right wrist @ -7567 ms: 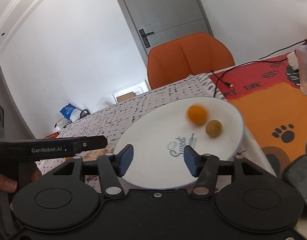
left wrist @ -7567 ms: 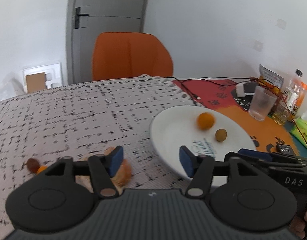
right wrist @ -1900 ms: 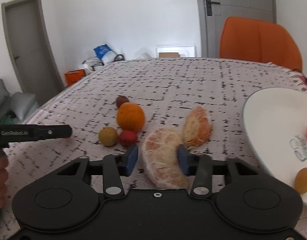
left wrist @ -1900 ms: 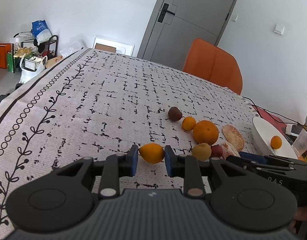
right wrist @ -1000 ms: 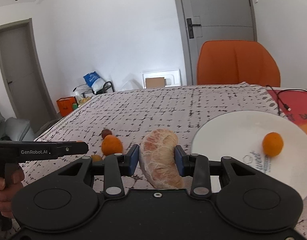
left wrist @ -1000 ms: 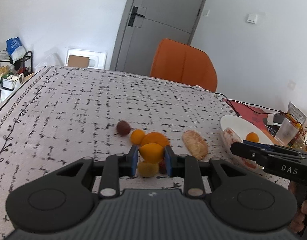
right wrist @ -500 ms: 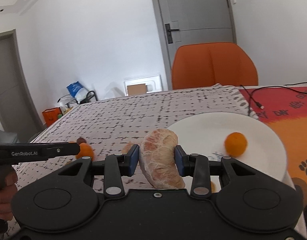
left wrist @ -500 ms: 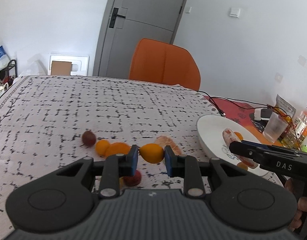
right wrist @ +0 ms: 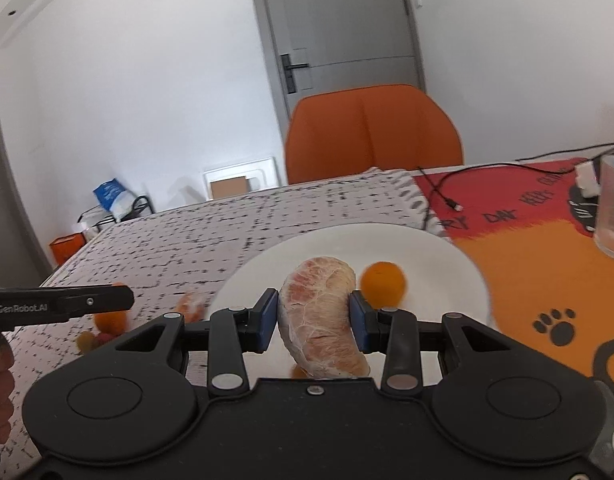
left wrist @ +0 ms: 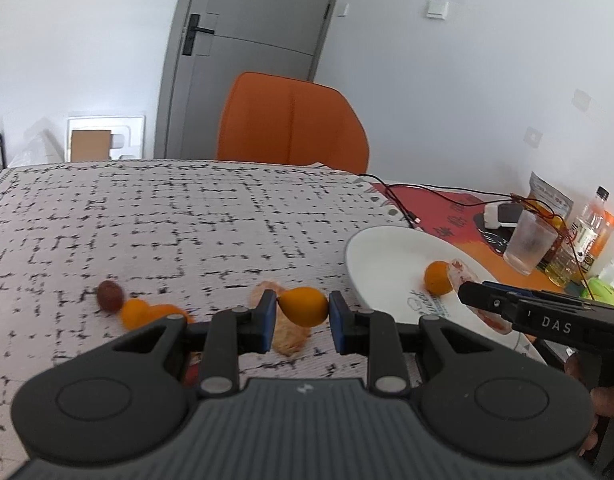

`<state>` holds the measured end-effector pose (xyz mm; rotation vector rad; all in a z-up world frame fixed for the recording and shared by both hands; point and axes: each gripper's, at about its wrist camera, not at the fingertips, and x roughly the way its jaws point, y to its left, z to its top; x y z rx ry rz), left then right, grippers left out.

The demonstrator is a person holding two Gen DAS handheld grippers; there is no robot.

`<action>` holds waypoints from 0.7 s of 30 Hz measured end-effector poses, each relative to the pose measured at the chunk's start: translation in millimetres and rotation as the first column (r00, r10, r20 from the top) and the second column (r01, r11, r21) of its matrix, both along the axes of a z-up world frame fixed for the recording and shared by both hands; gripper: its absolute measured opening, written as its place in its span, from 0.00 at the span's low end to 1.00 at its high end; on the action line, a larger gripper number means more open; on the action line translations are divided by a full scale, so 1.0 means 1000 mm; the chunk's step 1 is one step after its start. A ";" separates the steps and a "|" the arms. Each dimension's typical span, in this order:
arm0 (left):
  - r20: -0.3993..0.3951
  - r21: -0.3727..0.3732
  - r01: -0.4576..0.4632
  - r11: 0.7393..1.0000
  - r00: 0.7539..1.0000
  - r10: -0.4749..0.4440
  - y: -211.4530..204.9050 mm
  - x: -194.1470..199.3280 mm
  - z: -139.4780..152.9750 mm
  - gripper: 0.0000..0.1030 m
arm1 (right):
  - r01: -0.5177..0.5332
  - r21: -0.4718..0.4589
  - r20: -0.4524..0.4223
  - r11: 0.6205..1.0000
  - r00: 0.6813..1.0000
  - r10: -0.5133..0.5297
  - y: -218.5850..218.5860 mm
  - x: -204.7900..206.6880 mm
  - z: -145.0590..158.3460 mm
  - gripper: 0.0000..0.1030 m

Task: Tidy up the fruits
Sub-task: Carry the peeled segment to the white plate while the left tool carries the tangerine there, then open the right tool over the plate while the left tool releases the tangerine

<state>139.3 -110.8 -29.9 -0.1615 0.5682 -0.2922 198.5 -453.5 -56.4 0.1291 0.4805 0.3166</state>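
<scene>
The right gripper (right wrist: 313,318) clamps a peeled pomelo wedge (right wrist: 322,314) over the white plate (right wrist: 447,276) (a small orange (right wrist: 383,283) lies at its two o'clock), while the left gripper (left wrist: 303,317) pinches a small yellow-orange fruit (left wrist: 304,306) above the tablecloth (left wrist: 167,232), the plate at its three o'clock.

Behind your left gripper (left wrist: 303,322), its body hides the near half of the peeled segment (left wrist: 289,336) on the tablecloth (left wrist: 187,220) and most of a reddish fruit (left wrist: 192,372) under the left finger; the big orange (left wrist: 163,312) shows only as a blurred sliver beside the small one (left wrist: 133,314). In your right wrist view the fruit cluster (right wrist: 103,330) at left is smeared and partly covered by the other gripper's arm, so you can't count pieces. The pomelo wedge (right wrist: 321,316) hides something orange (right wrist: 298,371) on the plate (right wrist: 447,264); the glass (right wrist: 613,208) is cut by the edge.
</scene>
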 end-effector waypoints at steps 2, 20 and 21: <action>0.002 0.003 0.014 1.000 1.000 -0.014 -0.006 0.002 0.000 0.26 | 0.019 0.005 -0.003 1.000 1.000 -0.019 -0.006 0.002 -0.001 0.35; -0.006 0.032 0.103 0.994 0.995 -0.102 -0.050 0.027 -0.001 0.26 | 0.146 0.008 0.007 0.989 0.989 -0.146 -0.039 0.009 -0.007 0.47; -0.007 0.034 0.108 0.994 0.994 -0.107 -0.052 0.029 -0.002 0.26 | 0.140 0.010 0.007 0.990 0.990 -0.140 -0.039 0.008 -0.007 0.47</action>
